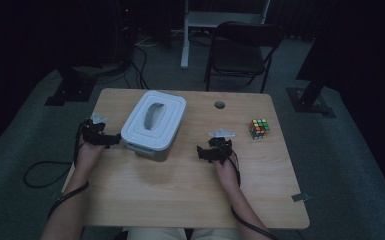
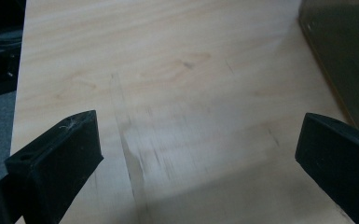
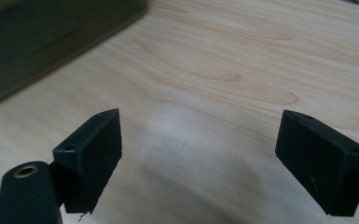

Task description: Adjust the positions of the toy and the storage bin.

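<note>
On the bench point(image 1: 180, 185), toward its far left part, a white lidded box point(image 1: 153, 124) stands with a grey handle recess in its lid. The left gripper point(image 1: 114, 139) sits just beside the box's left side, pointing toward it, held in the left hand point(image 1: 89, 152) with a cable trailing off the bench edge. In the left gripper view its two black fingers point(image 2: 58, 161) stand wide apart with only bare wood between them, and the box wall point(image 2: 342, 56) shows dark at the upper right, apart from the fingers.

The right gripper point(image 1: 202, 150) lies to the right of the box, near its front right corner and not touching it, pointing left toward it, in the right hand point(image 1: 226, 170). In the right gripper view its fingers point(image 3: 91, 154) are spread wide as well, holding nothing, with bare bench between them; the box side point(image 3: 51, 37) fills the upper left corner, clear of them.

A colour cube point(image 1: 259, 128) rests well apart on the right part of the bench. A round hole point(image 1: 219, 105) sits near the far edge. Beyond the bench stands a dark chair point(image 1: 242, 50) on the floor.
</note>
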{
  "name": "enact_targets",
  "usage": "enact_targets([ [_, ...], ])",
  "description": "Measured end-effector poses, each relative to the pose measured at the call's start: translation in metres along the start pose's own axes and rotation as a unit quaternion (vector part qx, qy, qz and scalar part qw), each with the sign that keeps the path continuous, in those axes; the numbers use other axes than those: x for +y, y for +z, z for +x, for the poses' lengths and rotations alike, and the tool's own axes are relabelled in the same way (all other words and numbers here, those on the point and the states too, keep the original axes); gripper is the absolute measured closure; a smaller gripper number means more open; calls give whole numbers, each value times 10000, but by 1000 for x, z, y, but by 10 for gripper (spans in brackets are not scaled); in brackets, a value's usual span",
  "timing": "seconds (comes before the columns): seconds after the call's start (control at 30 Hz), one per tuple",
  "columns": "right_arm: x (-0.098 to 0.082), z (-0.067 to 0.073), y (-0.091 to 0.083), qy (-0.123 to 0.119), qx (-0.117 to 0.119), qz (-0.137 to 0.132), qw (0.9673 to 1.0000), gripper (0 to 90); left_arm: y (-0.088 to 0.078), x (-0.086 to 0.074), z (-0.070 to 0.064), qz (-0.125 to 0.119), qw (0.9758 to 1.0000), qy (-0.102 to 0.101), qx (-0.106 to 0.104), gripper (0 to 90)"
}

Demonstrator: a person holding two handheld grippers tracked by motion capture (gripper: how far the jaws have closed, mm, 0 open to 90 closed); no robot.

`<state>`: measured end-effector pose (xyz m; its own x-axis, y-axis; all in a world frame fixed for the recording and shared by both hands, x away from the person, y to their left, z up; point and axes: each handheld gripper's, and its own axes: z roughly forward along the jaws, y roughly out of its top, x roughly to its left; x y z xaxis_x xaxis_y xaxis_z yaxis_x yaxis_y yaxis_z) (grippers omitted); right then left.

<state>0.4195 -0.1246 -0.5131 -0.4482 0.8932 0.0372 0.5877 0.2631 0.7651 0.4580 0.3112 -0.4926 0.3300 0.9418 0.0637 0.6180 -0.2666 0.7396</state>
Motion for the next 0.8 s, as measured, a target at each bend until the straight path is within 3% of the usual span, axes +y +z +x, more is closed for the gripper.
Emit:
enact_targets([
  [0.13,14,4,14,117,-119,35,9999,140,9,9,4,12,10000,-78,3,9],
  [0.23,26,8,20,154,-131,-48,9998,140,19,16,0,162,9998,118,71,9],
  [0.3,33,12,24,190,-83,21,9998,140,26,22,-4,274,9995,148,-34,8],
  [0.4,43,20,29,54,-148,43,9999,135,30,29,-10,160,9997,154,-78,8],
  [0.5,51,27,35,118,-27,20,9999,132,32,35,-16,132,9996,199,-139,8],
  [0.57,53,29,33,251,268,-132,9992,132,30,38,-22,87,9990,429,-66,9],
  [0.6,53,32,32,293,395,-199,9986,131,29,39,-23,88,9992,383,-115,8],
  [0.8,53,38,31,16,314,-209,9993,133,23,38,-33,25,9991,385,-200,8],
])
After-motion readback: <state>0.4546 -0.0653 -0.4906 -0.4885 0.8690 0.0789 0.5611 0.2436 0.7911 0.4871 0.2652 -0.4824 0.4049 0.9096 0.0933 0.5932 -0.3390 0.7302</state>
